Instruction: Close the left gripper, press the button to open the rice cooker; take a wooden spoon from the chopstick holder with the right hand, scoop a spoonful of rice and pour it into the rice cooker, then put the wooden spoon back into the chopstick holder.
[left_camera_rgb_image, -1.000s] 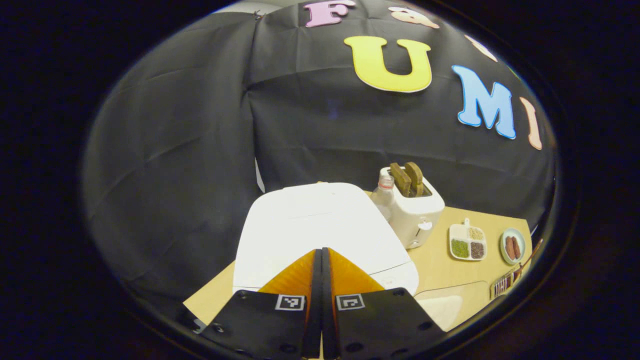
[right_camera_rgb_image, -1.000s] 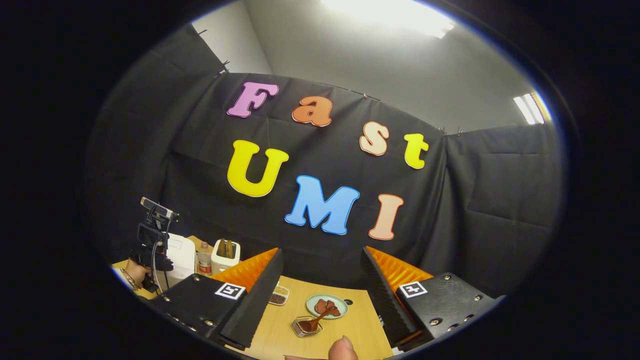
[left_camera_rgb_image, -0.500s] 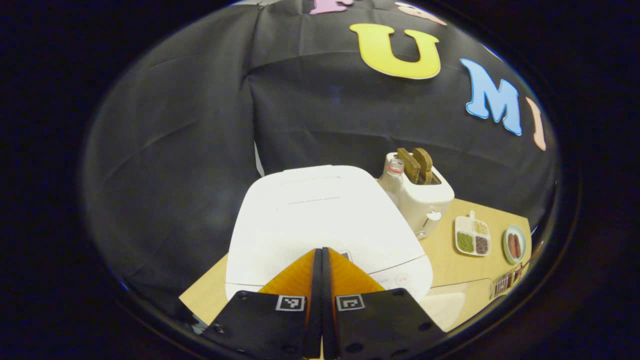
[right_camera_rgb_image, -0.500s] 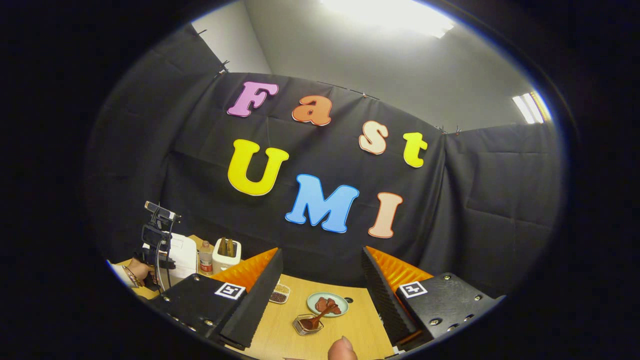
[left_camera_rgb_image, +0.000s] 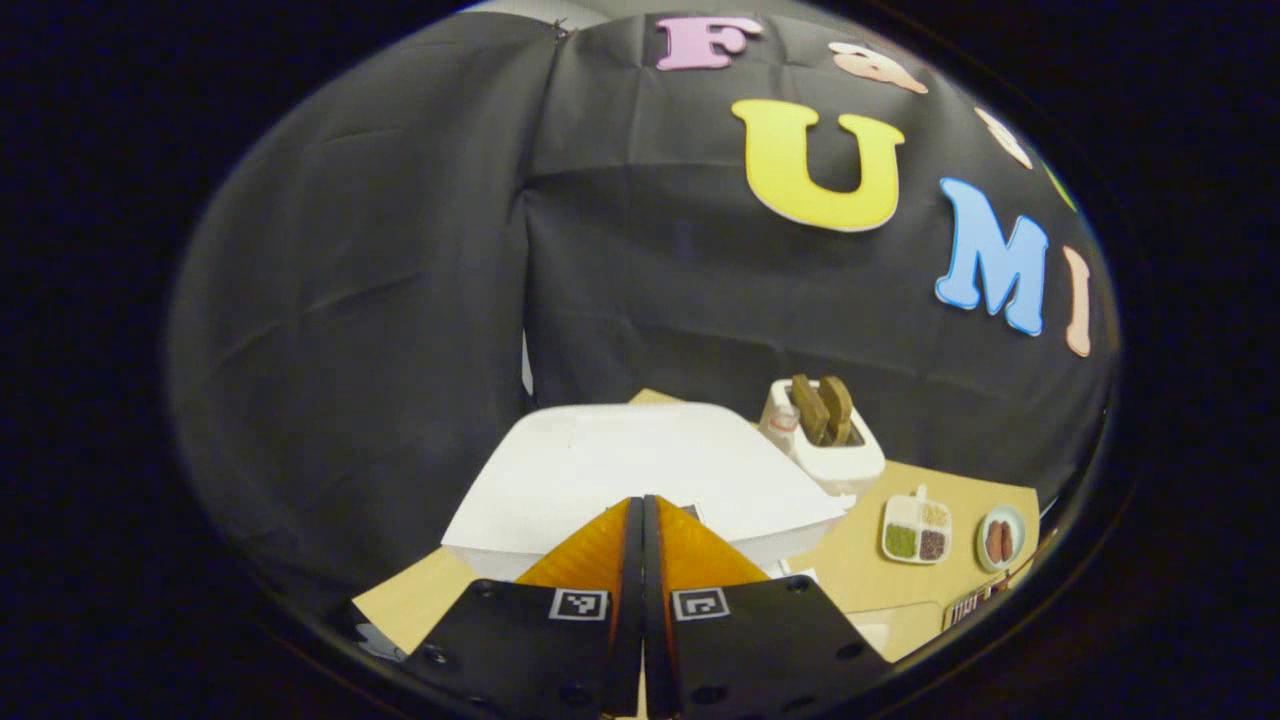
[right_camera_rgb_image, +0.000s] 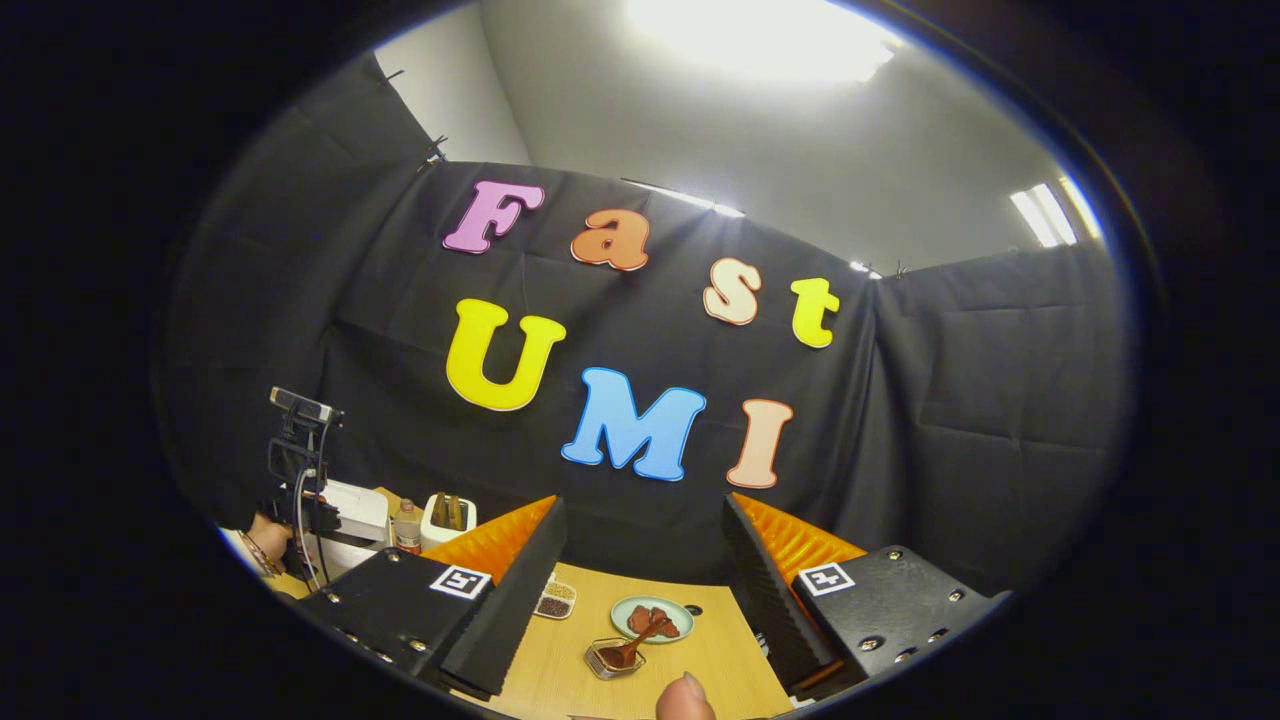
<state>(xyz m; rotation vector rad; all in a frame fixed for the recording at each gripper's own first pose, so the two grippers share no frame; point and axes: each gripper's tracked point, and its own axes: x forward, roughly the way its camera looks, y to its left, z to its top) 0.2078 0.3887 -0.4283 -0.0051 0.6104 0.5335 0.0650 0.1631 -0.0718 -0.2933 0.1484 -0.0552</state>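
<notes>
Closed tight, the left gripper (left_camera_rgb_image: 643, 505) hangs over the white rice cooker (left_camera_rgb_image: 640, 470); beyond-right stands a white toaster (left_camera_rgb_image: 826, 440). Right gripper (right_camera_rgb_image: 640, 520) gapes empty above the wooden table (right_camera_rgb_image: 700, 650).

The rice cooker (left_camera_rgb_image: 640, 470) lid has popped up since a moment ago.

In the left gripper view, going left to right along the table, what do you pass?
Rice cooker → toaster → divided dish of grains → small plate.
</notes>
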